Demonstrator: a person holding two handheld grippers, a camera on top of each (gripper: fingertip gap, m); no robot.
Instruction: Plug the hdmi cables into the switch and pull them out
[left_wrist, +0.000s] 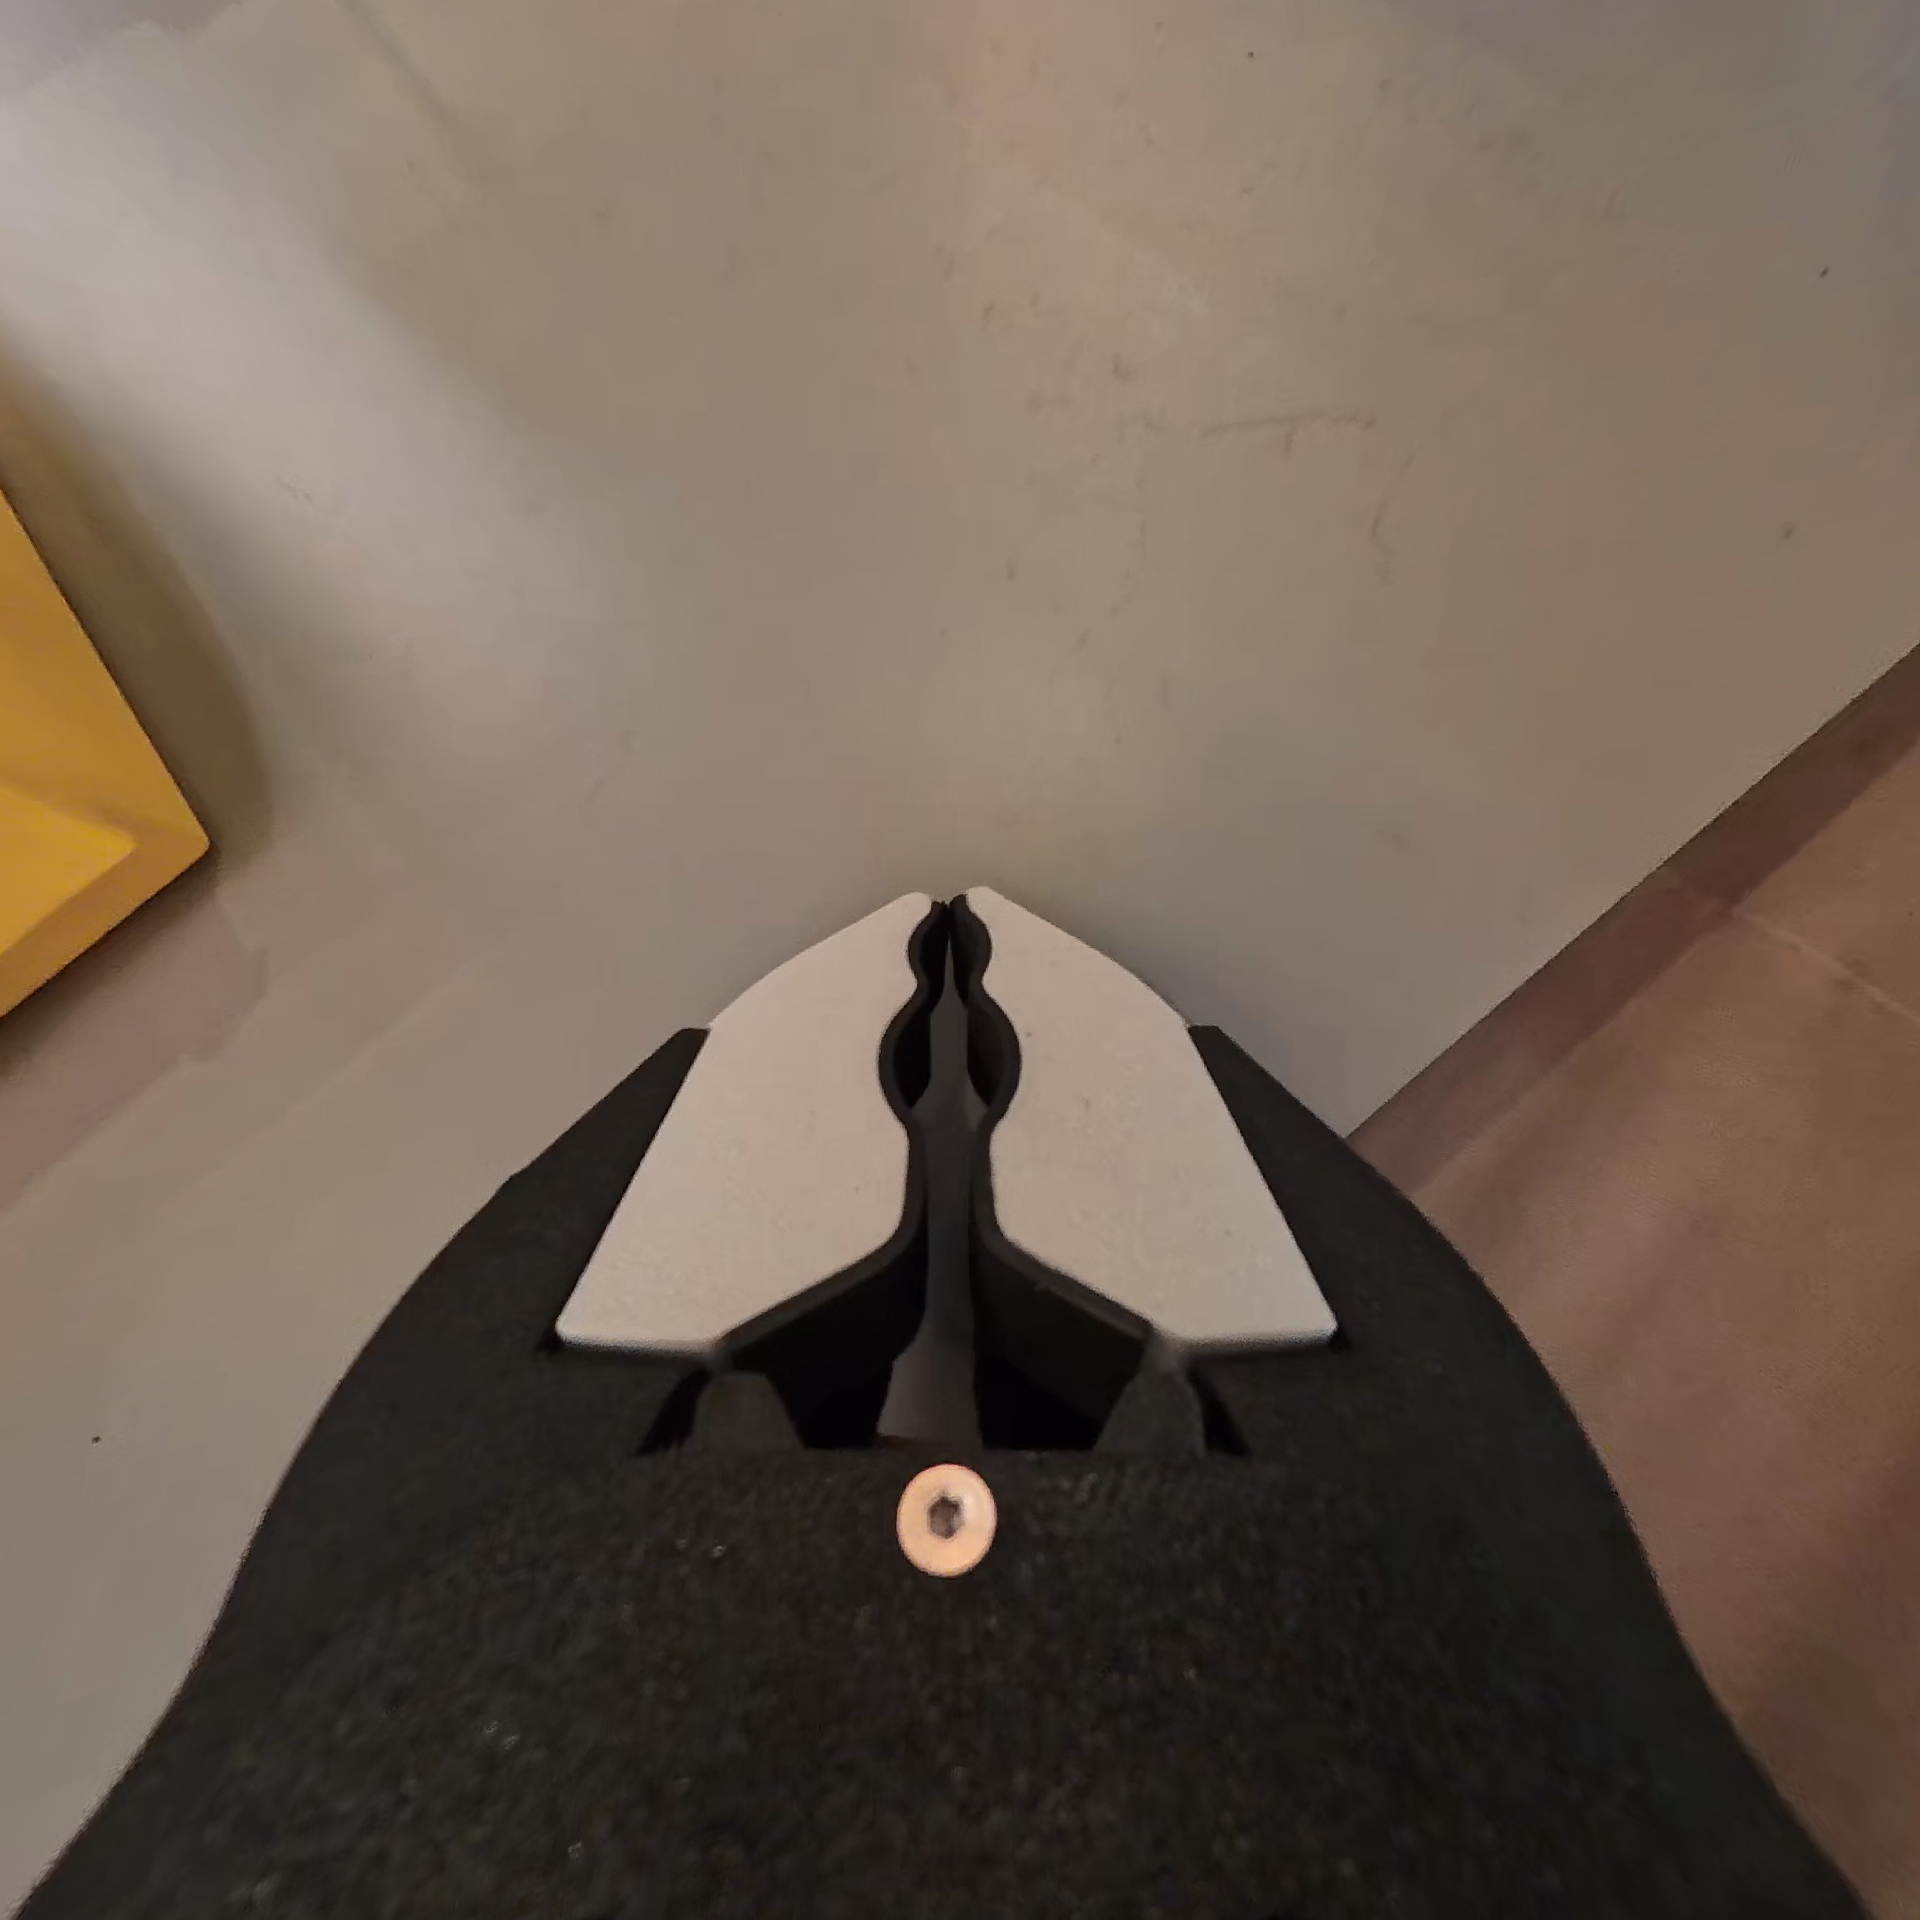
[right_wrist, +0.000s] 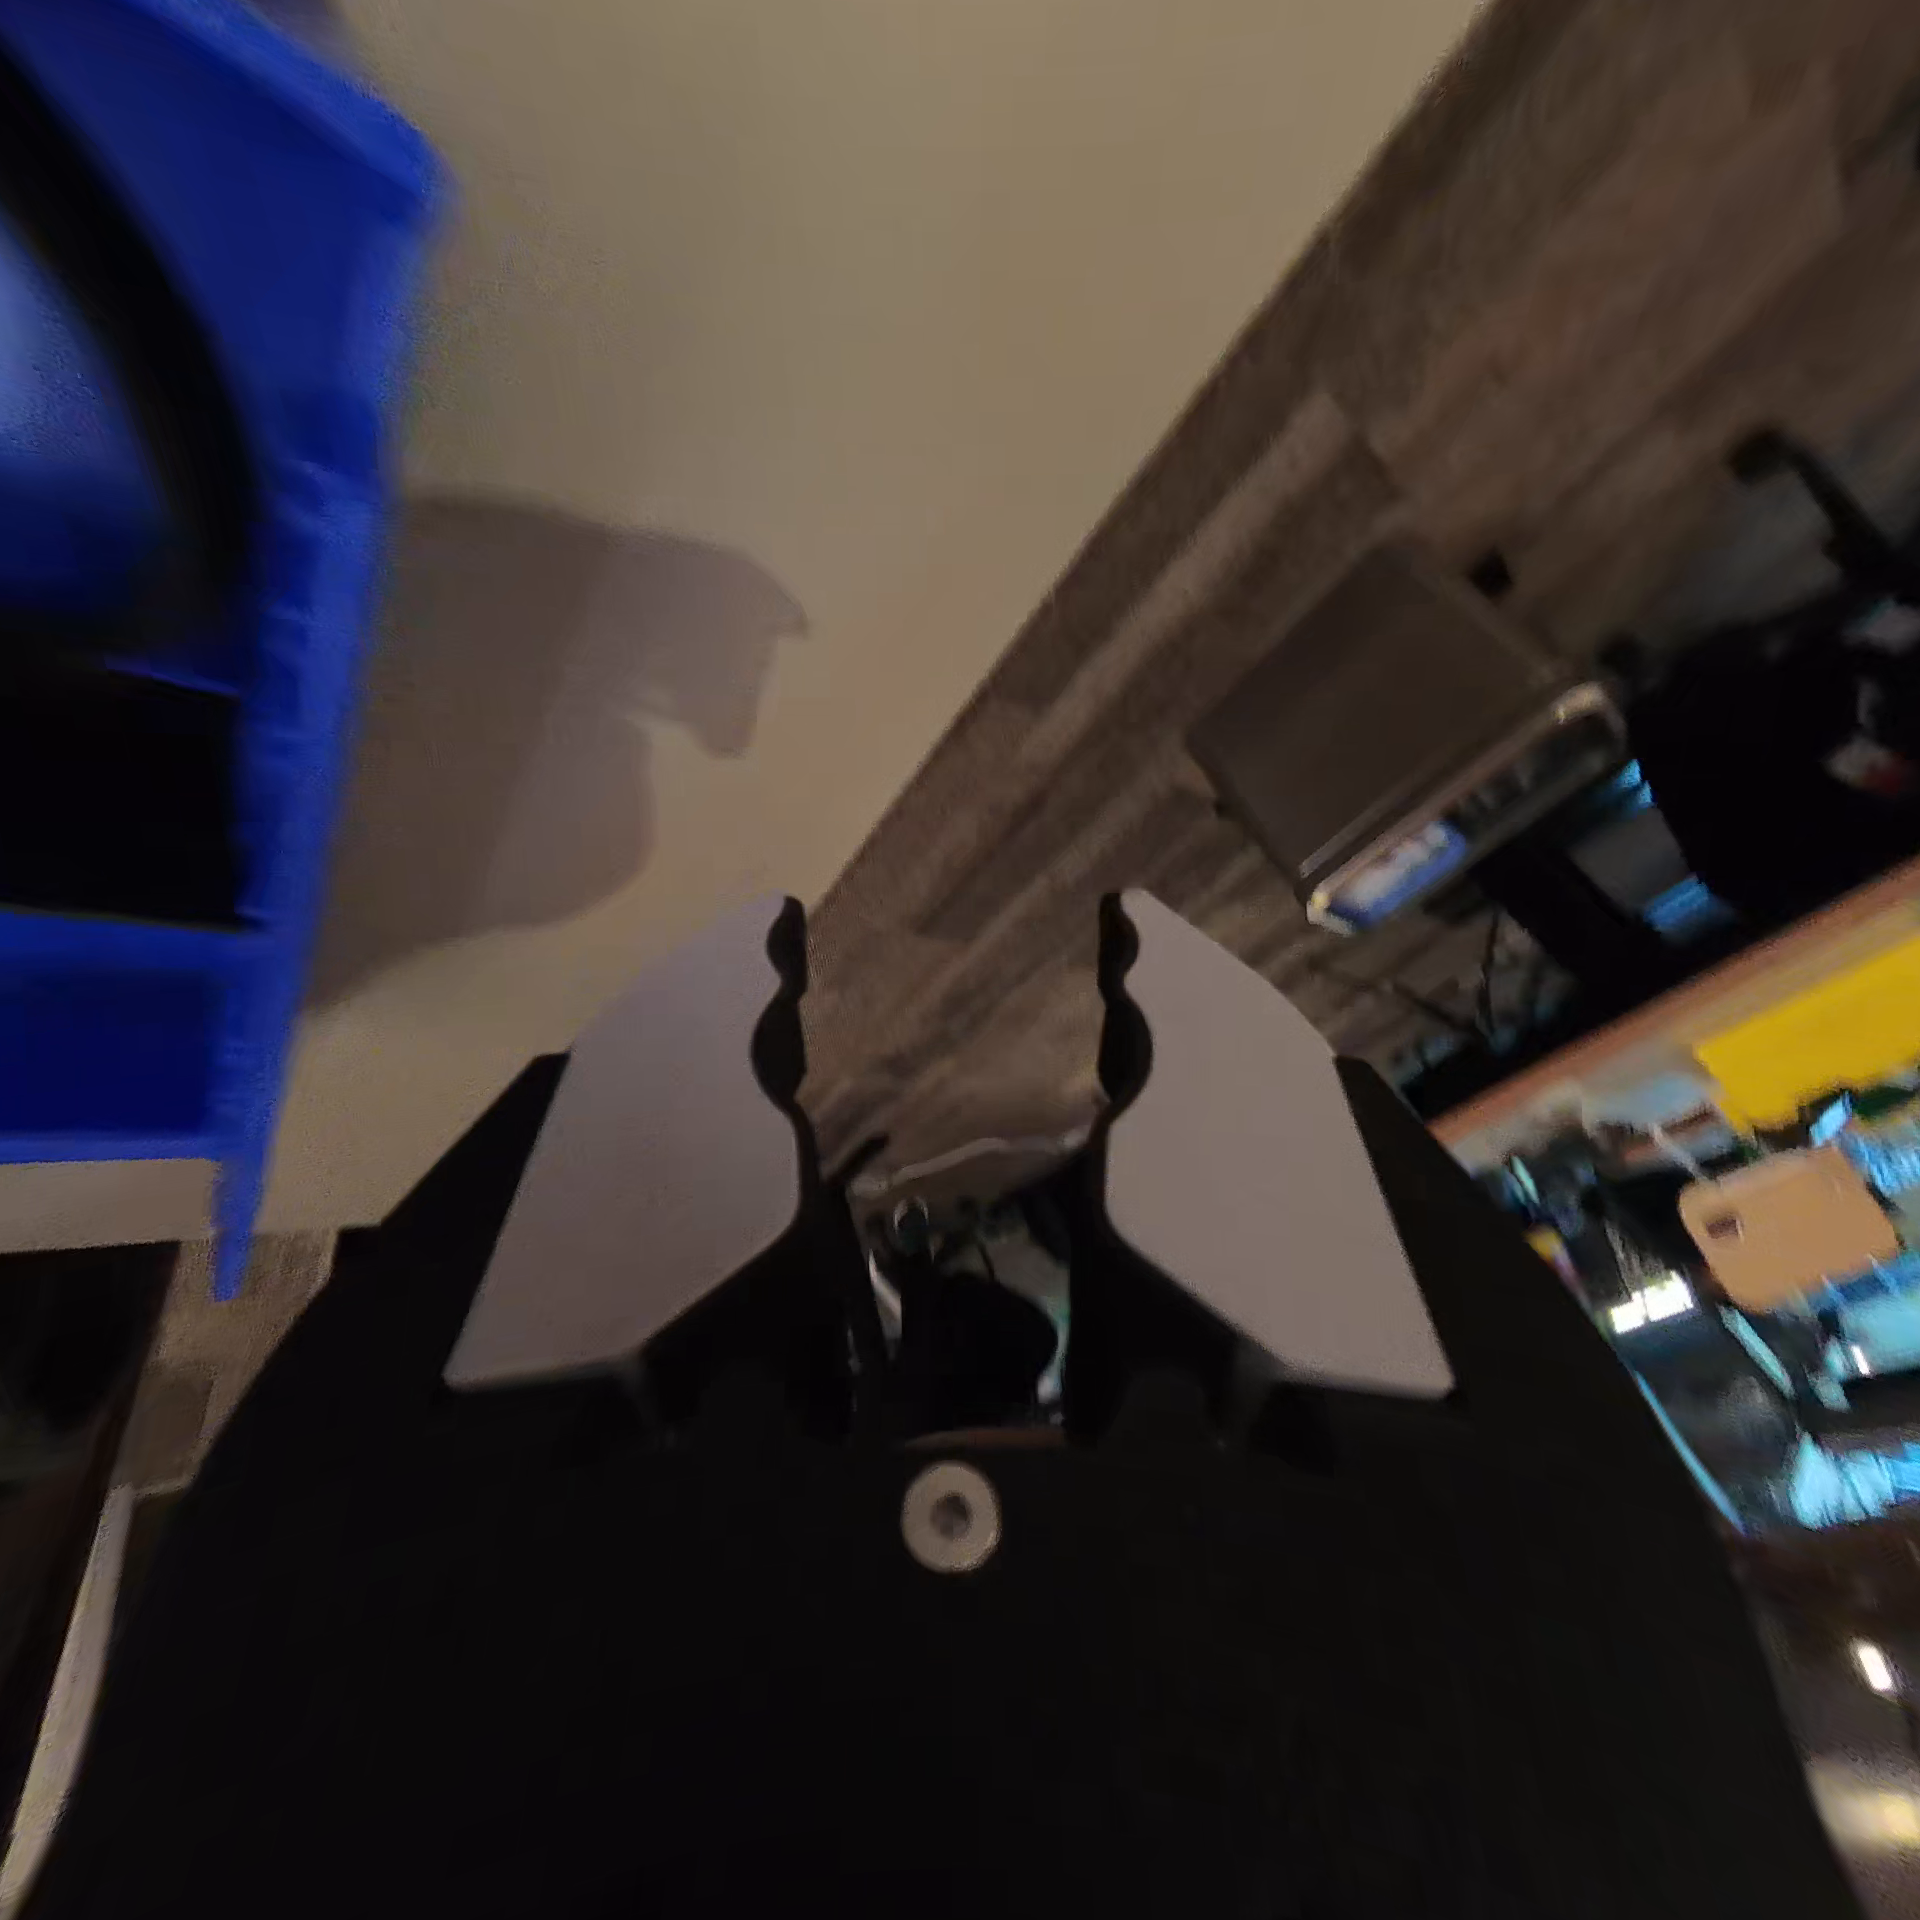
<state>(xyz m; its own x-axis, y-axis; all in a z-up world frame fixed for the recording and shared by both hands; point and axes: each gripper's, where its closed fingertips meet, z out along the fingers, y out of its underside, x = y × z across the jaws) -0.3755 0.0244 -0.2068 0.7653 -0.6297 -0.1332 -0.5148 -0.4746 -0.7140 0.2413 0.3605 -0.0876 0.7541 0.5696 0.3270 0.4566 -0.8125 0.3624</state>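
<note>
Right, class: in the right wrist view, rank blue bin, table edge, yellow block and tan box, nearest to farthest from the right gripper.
1. Blue bin, close on the left.
2. Table edge, ahead of the right gripper.
3. Yellow block and tan box, far right: too close to call.

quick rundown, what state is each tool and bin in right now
left tool: shut, nothing held, over the pale tabletop
right tool: open, empty, view blurred
blue bin: at the table's left, something black inside, too blurred to tell
yellow bin: only a corner in view, contents hidden
</note>
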